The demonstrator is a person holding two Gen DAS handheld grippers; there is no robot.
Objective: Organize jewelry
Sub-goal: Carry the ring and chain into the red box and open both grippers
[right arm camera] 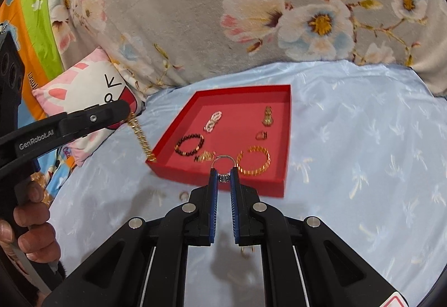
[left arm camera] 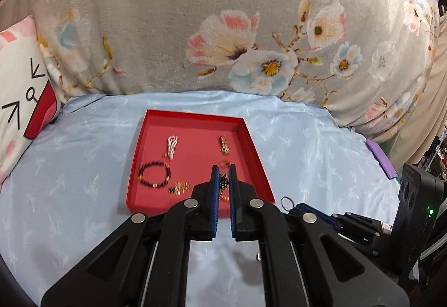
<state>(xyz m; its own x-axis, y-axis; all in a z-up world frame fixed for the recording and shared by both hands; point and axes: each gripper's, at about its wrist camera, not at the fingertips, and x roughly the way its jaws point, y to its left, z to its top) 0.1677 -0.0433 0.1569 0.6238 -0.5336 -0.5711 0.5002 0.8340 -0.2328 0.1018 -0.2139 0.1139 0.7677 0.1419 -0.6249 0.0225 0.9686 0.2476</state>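
A red tray lies on the light blue sheet and holds a white bead bracelet, a dark bead bracelet, a gold bangle and several small gold pieces. My left gripper is shut on a gold chain bracelet, which dangles above the tray's near left corner. Over the tray's front wall, my right gripper is shut on a silver ring with a stone. The bangle is hidden behind the fingers in the left wrist view.
A small gold ring and a gold earring lie loose on the sheet in front of the tray. A grey floral blanket rises behind it, a cartoon pillow at the left. A hand holds the left gripper's handle.
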